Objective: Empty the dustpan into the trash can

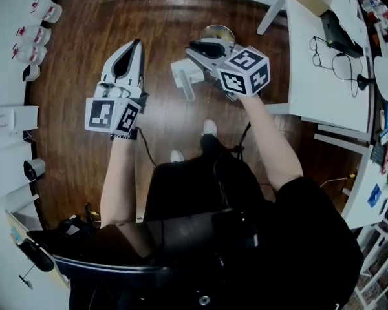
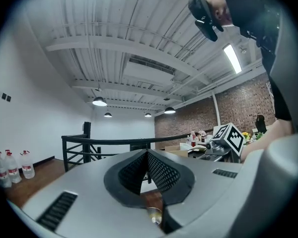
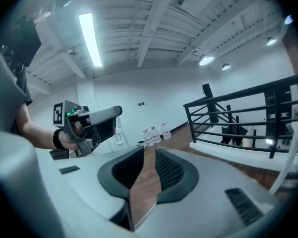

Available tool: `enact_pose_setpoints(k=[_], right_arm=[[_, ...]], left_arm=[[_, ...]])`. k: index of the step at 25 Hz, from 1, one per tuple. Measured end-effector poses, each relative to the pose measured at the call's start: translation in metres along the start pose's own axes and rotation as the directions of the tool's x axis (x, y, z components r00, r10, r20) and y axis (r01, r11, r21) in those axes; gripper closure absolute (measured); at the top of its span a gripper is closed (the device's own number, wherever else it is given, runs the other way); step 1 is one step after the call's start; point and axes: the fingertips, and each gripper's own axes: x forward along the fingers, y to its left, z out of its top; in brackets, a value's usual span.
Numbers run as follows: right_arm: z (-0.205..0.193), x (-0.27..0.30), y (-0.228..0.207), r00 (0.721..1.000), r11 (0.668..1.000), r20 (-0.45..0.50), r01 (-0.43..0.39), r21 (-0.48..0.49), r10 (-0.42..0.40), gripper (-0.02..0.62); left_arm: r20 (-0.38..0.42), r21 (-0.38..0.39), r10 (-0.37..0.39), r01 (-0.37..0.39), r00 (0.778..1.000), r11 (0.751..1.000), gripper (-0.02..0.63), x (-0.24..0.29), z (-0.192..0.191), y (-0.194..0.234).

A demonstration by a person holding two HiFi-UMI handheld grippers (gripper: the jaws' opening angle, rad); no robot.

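Hovering empty: left claw (image 1: 134, 47) pressed together, right claw (image 1: 195, 50) slightly spread. What I'm taking for the white dustpan (image 1: 184, 76) is lying at the right claw's six o'clock, near the trash can (image 1: 218, 34); I'm judging pickup next.

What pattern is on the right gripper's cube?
The cube bears black-and-white square markers; the head view shows it best.

Mostly hidden behind right gripper (image 1: 191, 53): round shiny metal trash can (image 1: 218, 32). Too small to read: labels on clear plastic bottles (image 2: 12, 166).
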Motion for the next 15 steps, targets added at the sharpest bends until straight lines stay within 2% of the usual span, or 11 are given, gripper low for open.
enact_pose_setpoints(k=[2, 6, 12, 15], right_arm=[[0.003, 0.003, 0.014, 1.000, 1.000, -0.001, 0.008, 0.022, -0.008, 0.518], [0.018, 0.009, 0.061, 1.000, 1.000, 0.012, 0.015, 0.005, -0.015, 0.518], [0.022, 0.027, 0.157, 1.000, 1.000, 0.001, 0.006, -0.027, -0.006, 0.518], [0.014, 0.039, 0.203, 0.999, 0.997, -0.006, 0.041, -0.071, -0.042, 0.518]], left_arm=[[-0.001, -0.005, -0.003, 0.003, 1.000, 1.000, 0.604, -0.014, 0.005, 0.002], [0.020, -0.026, -0.020, 0.021, 1.000, 0.999, 0.604, -0.063, 0.020, 0.010], [0.047, -0.033, -0.038, 0.039, 0.998, 0.999, 0.604, -0.158, 0.038, 0.030], [0.054, -0.042, -0.070, 0.072, 0.996, 0.997, 0.604, -0.199, 0.039, 0.035]])
